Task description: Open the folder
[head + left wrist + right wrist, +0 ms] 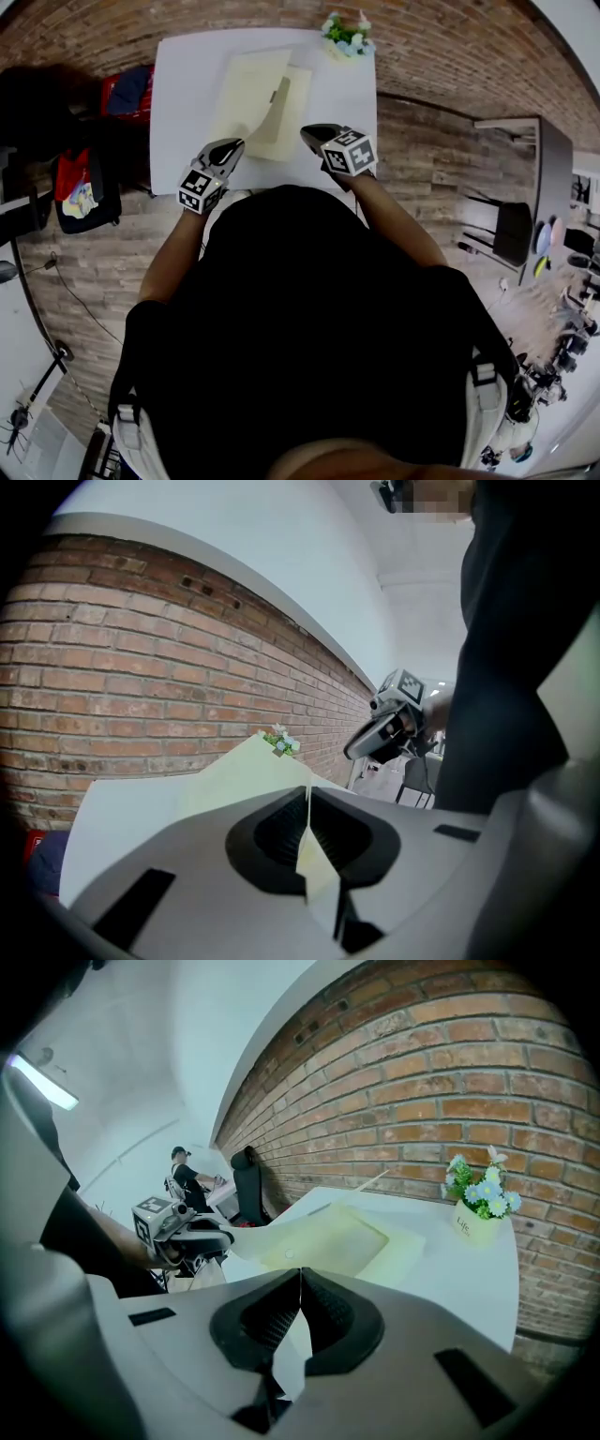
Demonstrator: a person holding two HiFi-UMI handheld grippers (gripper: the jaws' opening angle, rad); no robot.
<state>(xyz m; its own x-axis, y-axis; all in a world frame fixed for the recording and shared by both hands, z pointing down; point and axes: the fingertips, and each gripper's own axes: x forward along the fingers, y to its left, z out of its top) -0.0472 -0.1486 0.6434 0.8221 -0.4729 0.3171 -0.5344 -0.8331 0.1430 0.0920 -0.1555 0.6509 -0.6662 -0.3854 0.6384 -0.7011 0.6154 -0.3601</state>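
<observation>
A pale yellow folder (286,108) lies on the white table (183,89). Its cover (246,94) is raised off the lower leaf (333,1241). My left gripper (232,146) is at the cover's near corner, shut on it. In the left gripper view the thin yellow sheet (248,771) runs out from between the closed left gripper (307,797). My right gripper (310,133) hovers just right of the folder's near edge. In its own view the right gripper (300,1275) is shut, and I see nothing held in it. The left gripper (200,1234) shows there with the cover in its grip.
A small pot of flowers (347,37) stands at the table's far right corner, against the brick wall. Red and dark bags (124,94) sit on the floor to the left. A dark table (553,169) and a chair (511,230) stand off to the right.
</observation>
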